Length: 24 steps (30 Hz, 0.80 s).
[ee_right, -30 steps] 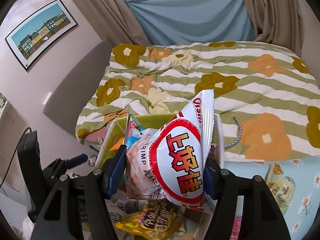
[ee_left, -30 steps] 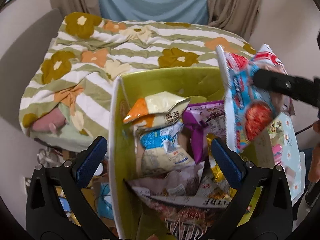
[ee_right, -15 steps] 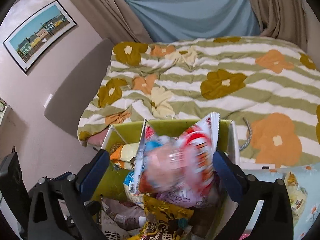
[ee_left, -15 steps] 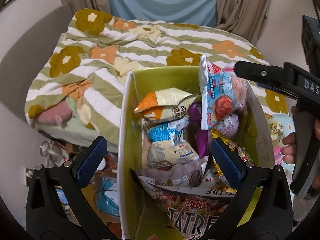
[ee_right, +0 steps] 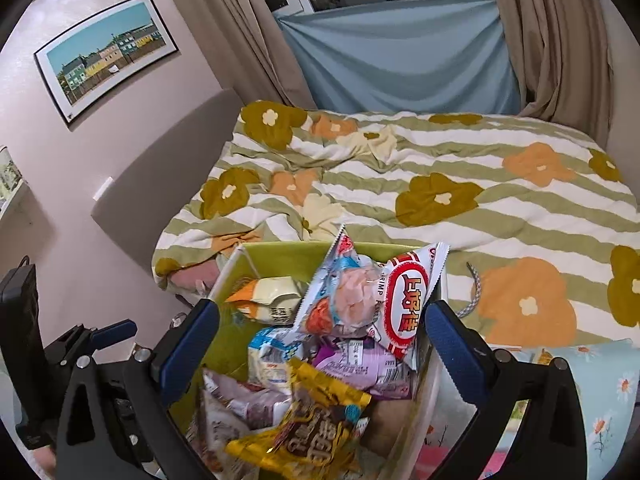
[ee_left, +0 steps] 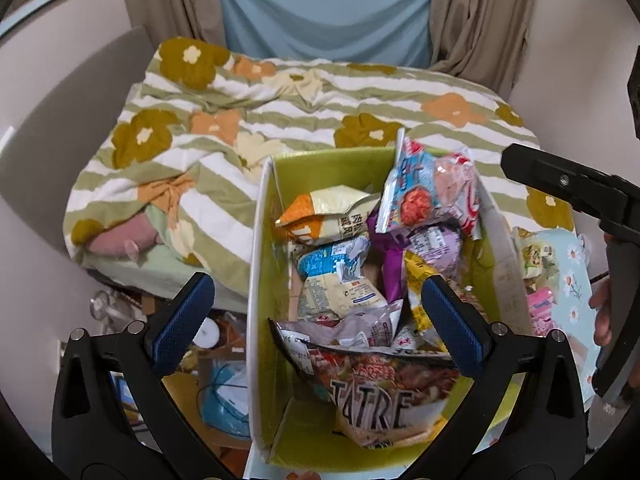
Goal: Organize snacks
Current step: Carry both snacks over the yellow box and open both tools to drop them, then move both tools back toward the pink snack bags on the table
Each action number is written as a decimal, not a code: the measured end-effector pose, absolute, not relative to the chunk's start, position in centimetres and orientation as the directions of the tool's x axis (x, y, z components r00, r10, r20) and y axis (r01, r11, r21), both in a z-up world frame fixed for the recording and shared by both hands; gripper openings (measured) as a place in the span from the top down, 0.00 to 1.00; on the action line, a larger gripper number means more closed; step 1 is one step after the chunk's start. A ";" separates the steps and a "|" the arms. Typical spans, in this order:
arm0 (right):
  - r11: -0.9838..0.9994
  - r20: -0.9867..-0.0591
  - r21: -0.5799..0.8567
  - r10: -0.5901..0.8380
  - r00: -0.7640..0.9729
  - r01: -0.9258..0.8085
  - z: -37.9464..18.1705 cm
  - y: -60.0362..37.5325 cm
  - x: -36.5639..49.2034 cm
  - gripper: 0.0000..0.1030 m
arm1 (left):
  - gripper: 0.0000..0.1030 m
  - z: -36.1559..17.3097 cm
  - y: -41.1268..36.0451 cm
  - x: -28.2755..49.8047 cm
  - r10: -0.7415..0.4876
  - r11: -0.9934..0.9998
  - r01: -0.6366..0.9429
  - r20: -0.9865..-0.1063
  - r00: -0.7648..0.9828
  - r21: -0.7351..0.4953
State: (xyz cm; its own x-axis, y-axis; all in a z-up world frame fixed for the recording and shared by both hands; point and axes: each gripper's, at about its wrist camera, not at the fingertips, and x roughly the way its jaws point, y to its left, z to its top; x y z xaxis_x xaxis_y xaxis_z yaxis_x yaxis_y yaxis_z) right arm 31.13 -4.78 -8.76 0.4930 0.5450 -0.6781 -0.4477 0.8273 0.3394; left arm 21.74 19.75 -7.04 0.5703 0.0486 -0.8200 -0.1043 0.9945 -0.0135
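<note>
A lime-green storage box (ee_left: 276,208) (ee_right: 240,264) holds several snack bags. On top at its far end lies a shrimp-flake bag (ee_left: 430,192) (ee_right: 376,300) with a red and white label. My right gripper (ee_right: 320,340) stands open above the box, the bag lying free beyond its fingertips. My left gripper (ee_left: 316,312) is open over the box's near left, nothing between its blue pads (ee_left: 184,320). Lower bags include an orange and white one (ee_left: 324,216), a purple one (ee_right: 360,364), a yellow one (ee_right: 308,428) and a "TATRE" bag (ee_left: 376,392).
A bed with a striped floral quilt (ee_right: 440,184) fills the space behind the box. More snacks lie on a pale blue daisy cloth (ee_left: 560,264) to the right. Clutter sits on the floor left of the box (ee_left: 216,360). A hand holds the right gripper's handle (ee_left: 604,312).
My right gripper held the shrimp-flake bag over the box, then opened wide and the bag dropped onto the other snacks. My left gripper rose and drew back a little, staying open.
</note>
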 end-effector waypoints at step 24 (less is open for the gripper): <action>0.939 -0.627 0.204 0.342 0.700 -0.277 -2.7 -22.4 17.9 0.00 | 0.00 -4.0 2.2 16.0 -0.164 0.977 0.210 -0.765 0.623 -0.038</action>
